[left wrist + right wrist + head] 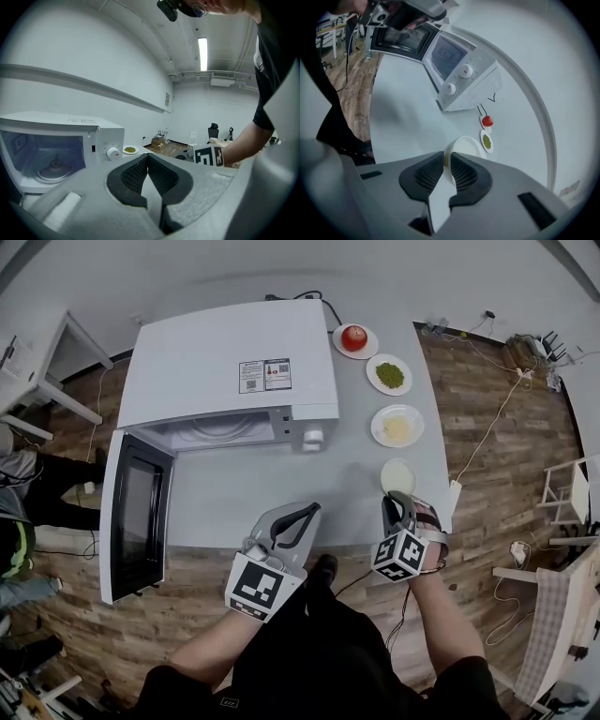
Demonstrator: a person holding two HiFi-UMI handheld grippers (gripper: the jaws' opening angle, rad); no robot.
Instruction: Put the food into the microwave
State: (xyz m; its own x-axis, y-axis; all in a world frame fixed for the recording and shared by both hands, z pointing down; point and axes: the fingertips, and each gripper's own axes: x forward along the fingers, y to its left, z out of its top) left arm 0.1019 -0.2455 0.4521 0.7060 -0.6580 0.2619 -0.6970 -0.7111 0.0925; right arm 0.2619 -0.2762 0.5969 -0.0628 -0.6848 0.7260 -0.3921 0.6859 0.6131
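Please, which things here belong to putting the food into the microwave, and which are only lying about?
For the job: microwave; its open door; plate of pale food, rim pinched in the right claw; plate of yellow food; plate of green food; plate of red fruit.

Lying about: floor cable; white table.

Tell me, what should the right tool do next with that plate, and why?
Probably carry the plate slowly across to the microwave, keeping it level. The right tool is already pinching the plate's rim, and the door stands wide open, so nothing seems to block the way in.
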